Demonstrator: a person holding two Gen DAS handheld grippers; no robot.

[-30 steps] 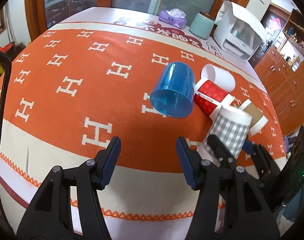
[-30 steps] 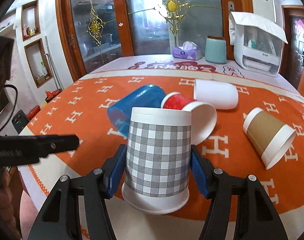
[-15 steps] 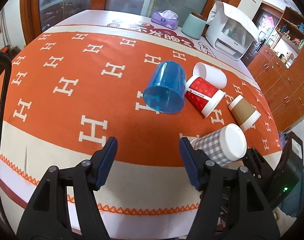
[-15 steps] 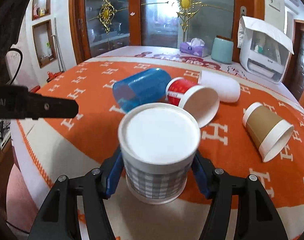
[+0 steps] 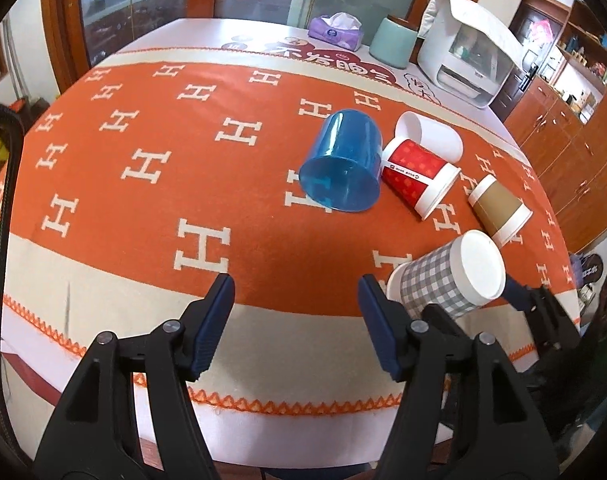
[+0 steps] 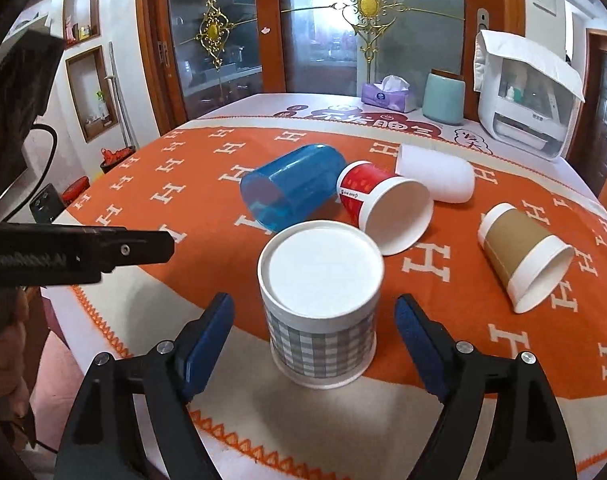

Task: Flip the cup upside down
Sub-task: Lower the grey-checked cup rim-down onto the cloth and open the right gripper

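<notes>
A grey-and-white checked paper cup (image 6: 321, 308) stands upside down, white base up, on the cloth near the table's front edge. My right gripper (image 6: 315, 332) is open, its blue pads apart on either side of the cup and clear of it. The cup also shows in the left wrist view (image 5: 449, 276), right of my left gripper (image 5: 297, 320), which is open and empty above the cloth's front border.
A blue plastic cup (image 6: 291, 190), a red paper cup (image 6: 383, 208), a white cup (image 6: 435, 178) and a brown-sleeved cup (image 6: 523, 256) lie on their sides on the orange cloth (image 6: 175, 184). A tissue box (image 6: 387, 94), teal canister (image 6: 443, 98) and white appliance (image 6: 523, 104) stand at the back.
The right gripper set the checked cup down upside down and opened, its pads now off the cup. The left gripper stayed open, shifting slightly.
</notes>
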